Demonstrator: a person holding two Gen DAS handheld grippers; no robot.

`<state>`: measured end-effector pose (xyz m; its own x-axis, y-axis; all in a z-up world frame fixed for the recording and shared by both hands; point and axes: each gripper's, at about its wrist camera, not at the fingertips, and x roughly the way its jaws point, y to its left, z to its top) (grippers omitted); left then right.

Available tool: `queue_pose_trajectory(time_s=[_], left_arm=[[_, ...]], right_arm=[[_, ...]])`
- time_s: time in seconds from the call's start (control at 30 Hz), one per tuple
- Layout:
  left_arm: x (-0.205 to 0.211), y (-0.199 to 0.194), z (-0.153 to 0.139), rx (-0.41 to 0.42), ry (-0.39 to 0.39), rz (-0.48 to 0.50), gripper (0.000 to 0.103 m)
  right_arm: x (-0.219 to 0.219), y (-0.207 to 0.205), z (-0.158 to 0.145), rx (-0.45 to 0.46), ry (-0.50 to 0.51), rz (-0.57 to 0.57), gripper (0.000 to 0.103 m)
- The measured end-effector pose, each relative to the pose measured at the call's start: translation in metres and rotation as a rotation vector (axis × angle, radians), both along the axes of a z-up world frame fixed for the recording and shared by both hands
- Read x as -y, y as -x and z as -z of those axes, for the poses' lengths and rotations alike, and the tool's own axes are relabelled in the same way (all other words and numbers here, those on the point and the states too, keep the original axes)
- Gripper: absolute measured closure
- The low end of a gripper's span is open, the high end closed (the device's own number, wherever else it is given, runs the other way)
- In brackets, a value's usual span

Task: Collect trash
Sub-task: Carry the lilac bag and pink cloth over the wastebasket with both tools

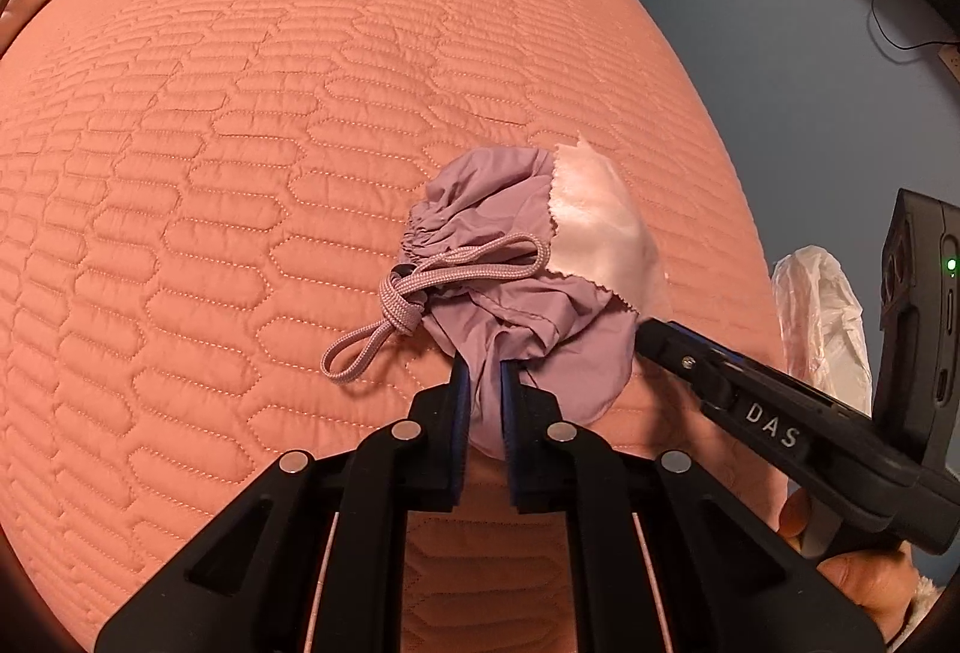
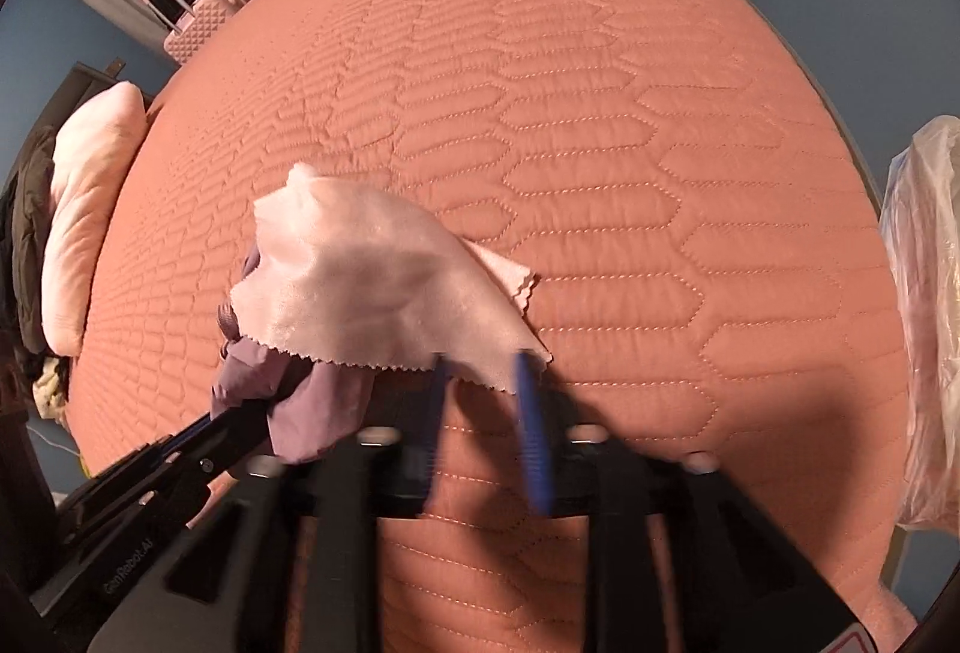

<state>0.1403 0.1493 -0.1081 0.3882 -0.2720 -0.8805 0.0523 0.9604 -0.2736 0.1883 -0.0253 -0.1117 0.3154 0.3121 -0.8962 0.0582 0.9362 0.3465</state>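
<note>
A mauve drawstring pouch (image 1: 480,245) lies on the salmon quilted bed (image 1: 240,113), its cord looped to the left. A pale pink cloth with pinked edges (image 1: 594,227) drapes over the pouch's right side. My left gripper (image 1: 480,374) is shut on the pouch's near fabric. In the right wrist view the cloth (image 2: 372,281) covers the pouch (image 2: 312,413). My right gripper (image 2: 483,362) is open, its blue pads at the cloth's near edge; its tip (image 1: 651,332) touches the pouch's right side. The left gripper (image 2: 240,425) enters from the lower left.
A clear plastic bag (image 1: 822,317) hangs beside the bed's right edge, also in the right wrist view (image 2: 930,293). A pink pillow (image 2: 90,209) lies at the bed's head. A pink suitcase (image 2: 198,23) stands behind the bed by grey curtains.
</note>
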Motion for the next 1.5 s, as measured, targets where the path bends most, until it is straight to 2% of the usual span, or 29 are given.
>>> queue_pose_trajectory(time_s=[0.1,0.27,0.33,0.37,0.43,0.47,0.5,0.77,0.83,0.87,0.9,0.93,1.0,1.1,1.5], left_arm=[[0.000,0.002,-0.005,0.009,0.002,0.006,0.093],[0.010,0.006,-0.021,0.047,0.012,0.023,0.094],[0.016,0.007,-0.028,0.062,0.001,0.028,0.094],[0.018,0.008,-0.031,0.067,-0.004,0.031,0.094],[0.022,0.010,-0.035,0.079,-0.015,0.042,0.093],[0.023,0.010,-0.036,0.085,-0.024,0.045,0.093],[0.025,0.008,-0.036,0.086,-0.029,0.045,0.093],[0.023,0.001,-0.033,0.076,-0.035,0.042,0.093],[0.022,-0.001,-0.031,0.073,-0.034,0.046,0.093],[0.023,-0.002,-0.029,0.072,-0.035,0.049,0.093],[0.022,-0.004,-0.029,0.072,-0.034,0.051,0.093],[0.022,-0.005,-0.028,0.069,-0.033,0.052,0.093],[0.022,-0.004,-0.028,0.067,-0.027,0.053,0.093],[0.023,-0.003,-0.029,0.070,-0.026,0.055,0.093],[0.034,0.009,-0.058,0.125,-0.031,0.074,0.093]], right_arm=[[-0.002,0.007,-0.013,0.045,0.023,-0.010,0.102],[0.007,0.015,-0.065,0.173,0.057,-0.010,0.102],[0.012,0.010,-0.072,0.165,0.053,-0.016,0.102],[0.012,0.008,-0.071,0.159,0.056,-0.015,0.097],[0.012,0.004,-0.065,0.139,0.055,-0.014,0.082],[0.013,0.003,-0.060,0.130,0.047,-0.012,0.071],[0.014,0.001,-0.054,0.116,0.036,-0.003,0.067],[0.006,-0.009,0.000,-0.003,0.004,0.007,0.065],[0.000,-0.009,0.004,0.008,0.026,0.000,0.068],[-0.003,-0.009,0.005,0.015,0.033,-0.007,0.077],[-0.005,-0.009,0.005,0.014,0.035,-0.020,0.097],[-0.007,-0.009,0.005,0.003,0.028,-0.035,0.100],[-0.006,-0.009,0.003,0.007,0.017,-0.037,0.101],[-0.003,-0.003,-0.016,0.061,0.035,-0.035,0.101],[0.041,0.023,-0.109,0.250,0.013,0.048,0.101]])
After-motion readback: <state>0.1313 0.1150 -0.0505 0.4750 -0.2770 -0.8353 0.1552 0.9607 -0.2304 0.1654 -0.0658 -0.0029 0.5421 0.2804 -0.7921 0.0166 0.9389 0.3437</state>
